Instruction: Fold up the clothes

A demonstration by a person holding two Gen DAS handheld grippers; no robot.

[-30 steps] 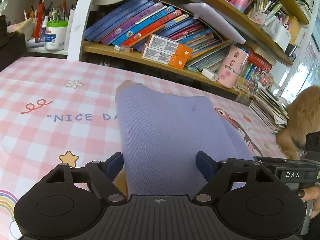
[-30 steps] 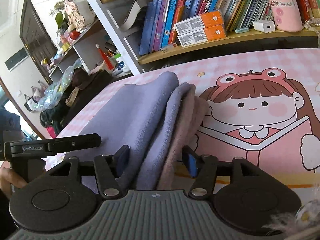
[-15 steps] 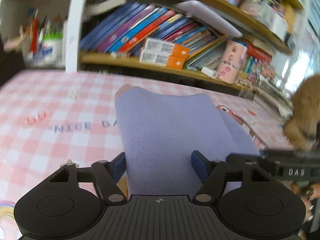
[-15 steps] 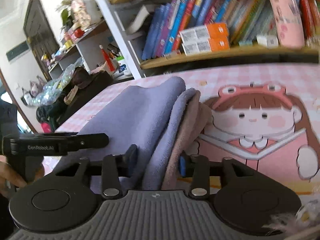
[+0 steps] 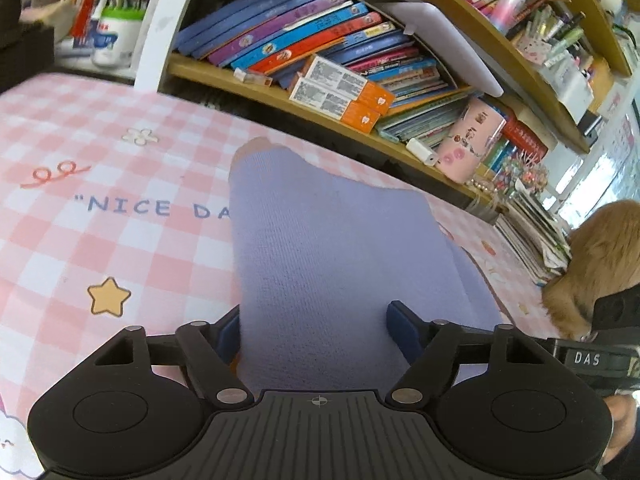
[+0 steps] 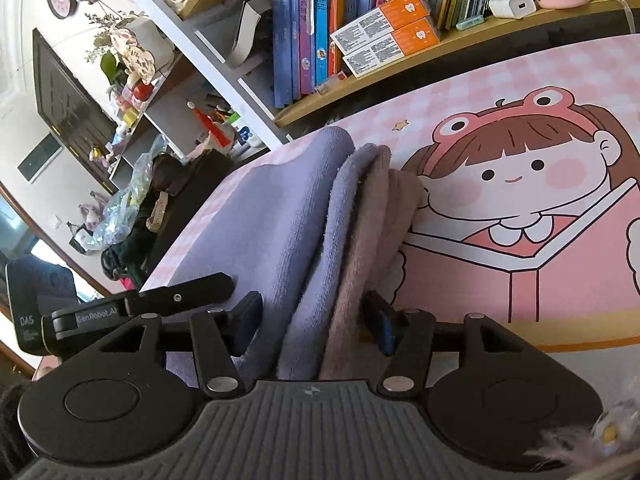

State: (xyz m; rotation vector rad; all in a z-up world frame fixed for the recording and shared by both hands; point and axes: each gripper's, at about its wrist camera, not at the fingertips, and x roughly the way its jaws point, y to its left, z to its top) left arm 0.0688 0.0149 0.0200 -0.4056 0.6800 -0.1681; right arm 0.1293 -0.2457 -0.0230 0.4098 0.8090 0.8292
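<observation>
The folded lilac knit garment point(image 5: 332, 248) lies on the pink checked desk point(image 5: 120, 240) between both grippers' fingers: left gripper point(image 5: 316, 324) straddling it, right gripper point(image 6: 312, 316) opening (pads beside its bunched edge)

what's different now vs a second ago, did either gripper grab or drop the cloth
Little changed. The right gripper squeezed in on the bunched edge of the lavender garment half a second ago and its jaws are now opening again, cloth between them. The left gripper narrowed slightly around the garment's folded end. Nothing was dropped; the garment lies where it was on the pink checked table cover.
</observation>
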